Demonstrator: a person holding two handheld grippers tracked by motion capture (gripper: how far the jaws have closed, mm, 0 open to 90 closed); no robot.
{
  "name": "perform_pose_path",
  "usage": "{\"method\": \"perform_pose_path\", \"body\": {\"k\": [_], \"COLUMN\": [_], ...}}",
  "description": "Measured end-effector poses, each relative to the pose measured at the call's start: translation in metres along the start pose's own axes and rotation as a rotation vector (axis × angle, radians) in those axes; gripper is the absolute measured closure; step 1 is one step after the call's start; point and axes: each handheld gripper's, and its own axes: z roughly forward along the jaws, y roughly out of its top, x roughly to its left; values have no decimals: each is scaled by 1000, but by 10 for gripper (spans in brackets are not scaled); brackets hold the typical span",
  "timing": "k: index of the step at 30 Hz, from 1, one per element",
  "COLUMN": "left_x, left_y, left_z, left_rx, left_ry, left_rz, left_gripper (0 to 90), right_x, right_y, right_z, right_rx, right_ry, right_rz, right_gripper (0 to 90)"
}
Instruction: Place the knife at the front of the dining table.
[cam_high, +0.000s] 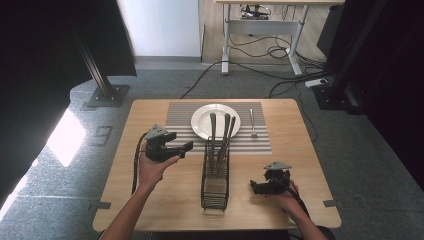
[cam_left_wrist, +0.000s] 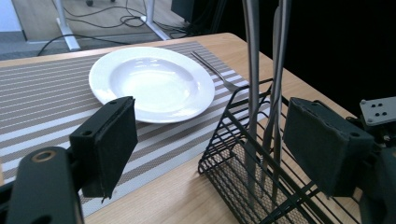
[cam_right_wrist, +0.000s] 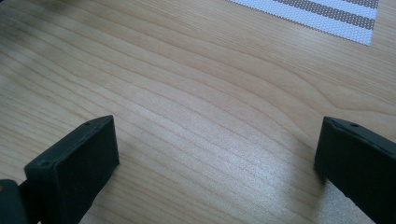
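Observation:
A white plate (cam_high: 200, 126) sits on a striped placemat (cam_high: 182, 115), with a fork (cam_high: 252, 122) lying to its right. A black wire cutlery caddy (cam_high: 215, 175) stands in the table's middle and holds several utensils (cam_high: 220, 135) upright. My left gripper (cam_high: 182, 149) hovers open just left of the caddy, jaws pointing right at it. In the left gripper view the plate (cam_left_wrist: 152, 81), fork (cam_left_wrist: 217, 72) and caddy (cam_left_wrist: 252, 177) lie beyond the open gripper (cam_left_wrist: 219, 149). My right gripper (cam_high: 255, 187) rests low by the caddy's right side, open over bare wood (cam_right_wrist: 215, 121).
The wooden table (cam_high: 145, 195) has bare room at front left and front right. Beyond it a desk frame (cam_high: 260, 30) stands with cables (cam_high: 280, 70) on the grey floor. Dark curtains and black stands (cam_high: 102, 80) flank the sides.

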Motion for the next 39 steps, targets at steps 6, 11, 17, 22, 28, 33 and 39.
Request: {"method": "perform_pose_path", "body": {"k": [6,11,17,22,28,33,39], "left_x": [-6,-10,-13,-13,-17,-20,-22], "left_y": [6,8,11,15,17,22,25], "left_z": [8,17,30,41,49,60,70], "left_rx": [7,19,52,78,73,86,88], "left_ry": [3,-1,-13,-6,-22,-15,-36], "left_rz": [3,3,3,9,13,26,13], "left_gripper": [193,197,197,207,216,228,255], "right_x": [0,1,2,2,2,2,2], "right_y": [0,0,0,0,0,1,1], "right_z": [0,0,0,1,1,1,1], "right_rx": [-2,-2,-4,-6,-6,-5,-4], "right_ry": [1,5,9,11,12,10,10], "right_rz": [0,-1,-4,-8,-10,-9,-10], "right_gripper": [0,0,0,0,0,0,0]}}
